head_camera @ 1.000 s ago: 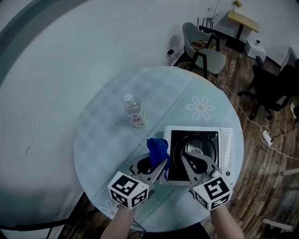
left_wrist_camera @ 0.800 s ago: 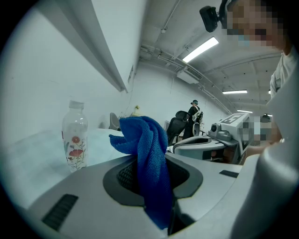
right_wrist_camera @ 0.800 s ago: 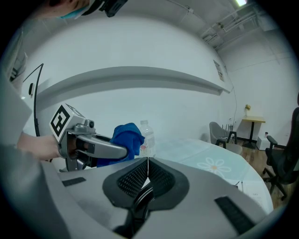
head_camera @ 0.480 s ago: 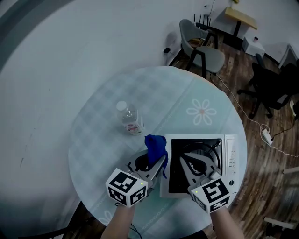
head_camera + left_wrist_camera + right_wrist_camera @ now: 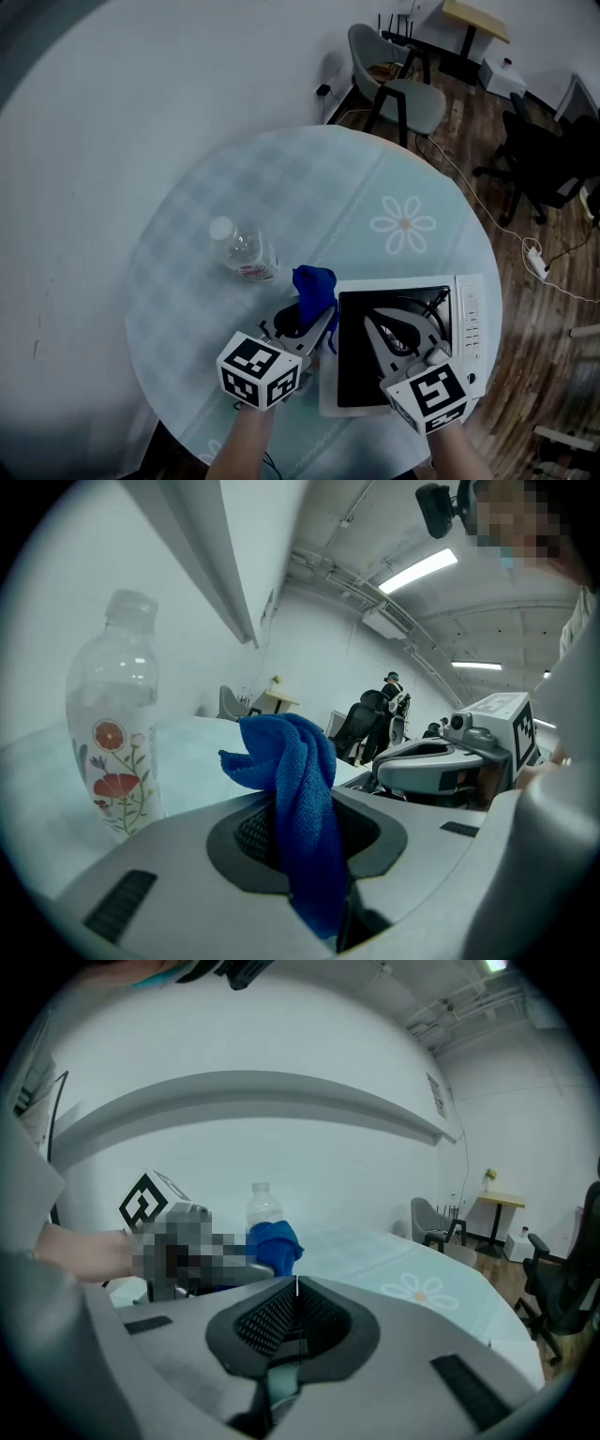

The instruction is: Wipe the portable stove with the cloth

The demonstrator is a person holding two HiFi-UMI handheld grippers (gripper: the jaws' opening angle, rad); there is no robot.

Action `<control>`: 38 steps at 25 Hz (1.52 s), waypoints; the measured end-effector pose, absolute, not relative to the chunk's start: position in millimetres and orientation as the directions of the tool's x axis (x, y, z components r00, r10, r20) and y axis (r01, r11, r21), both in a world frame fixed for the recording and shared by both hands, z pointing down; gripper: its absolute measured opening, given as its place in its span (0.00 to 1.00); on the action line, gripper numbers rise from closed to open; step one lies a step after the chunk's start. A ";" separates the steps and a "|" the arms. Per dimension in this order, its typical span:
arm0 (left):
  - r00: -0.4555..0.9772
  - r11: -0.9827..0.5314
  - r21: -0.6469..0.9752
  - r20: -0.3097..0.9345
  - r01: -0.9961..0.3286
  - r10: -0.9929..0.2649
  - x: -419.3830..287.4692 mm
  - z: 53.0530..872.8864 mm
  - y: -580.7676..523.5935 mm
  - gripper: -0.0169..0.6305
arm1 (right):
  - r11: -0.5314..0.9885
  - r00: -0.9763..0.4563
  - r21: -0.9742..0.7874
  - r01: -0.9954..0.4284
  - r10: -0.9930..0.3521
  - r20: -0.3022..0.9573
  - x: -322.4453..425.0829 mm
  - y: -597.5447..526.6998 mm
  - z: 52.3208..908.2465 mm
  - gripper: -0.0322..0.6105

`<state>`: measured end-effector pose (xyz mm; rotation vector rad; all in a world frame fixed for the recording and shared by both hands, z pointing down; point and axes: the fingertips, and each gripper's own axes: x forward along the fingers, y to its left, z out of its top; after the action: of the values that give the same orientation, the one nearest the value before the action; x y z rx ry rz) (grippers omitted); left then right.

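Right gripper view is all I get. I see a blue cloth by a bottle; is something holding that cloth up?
Observer: Yes. In the left gripper view, the left gripper has the cloth pinched between its jaws, with the free end sticking up.
Operator: And the stove? I can't find it.
Observer: The head view shows the stove lying beneath your right gripper.
Operator: Is the cloth on it yet?
Observer: No. From above, the cloth sits beside the stove's left edge, off its black top.
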<state>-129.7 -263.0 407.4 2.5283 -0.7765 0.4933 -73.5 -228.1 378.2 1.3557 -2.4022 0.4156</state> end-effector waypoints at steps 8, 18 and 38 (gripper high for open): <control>0.790 -0.739 0.347 0.465 -0.578 -0.399 -122.1 428.1 -270.8 0.21 | 0.466 -0.452 -0.087 -0.881 -0.771 0.448 -68.2 -237.5 386.4 0.09; 0.801 -0.741 0.371 0.474 -0.559 -0.367 -122.3 437.1 -271.3 0.20 | 0.448 -0.429 -0.077 -0.891 -0.773 0.467 -70.3 -235.5 394.2 0.09; 0.820 -0.754 0.400 0.480 -0.521 -0.311 -130.5 441.5 -249.9 0.19 | 0.387 -0.368 -0.064 -0.920 -0.796 0.481 -79.2 -207.1 395.2 0.08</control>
<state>-130.5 -249.9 441.5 2.4712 -0.6133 0.5290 -79.2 -207.1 395.2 1.4866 -2.2784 0.4591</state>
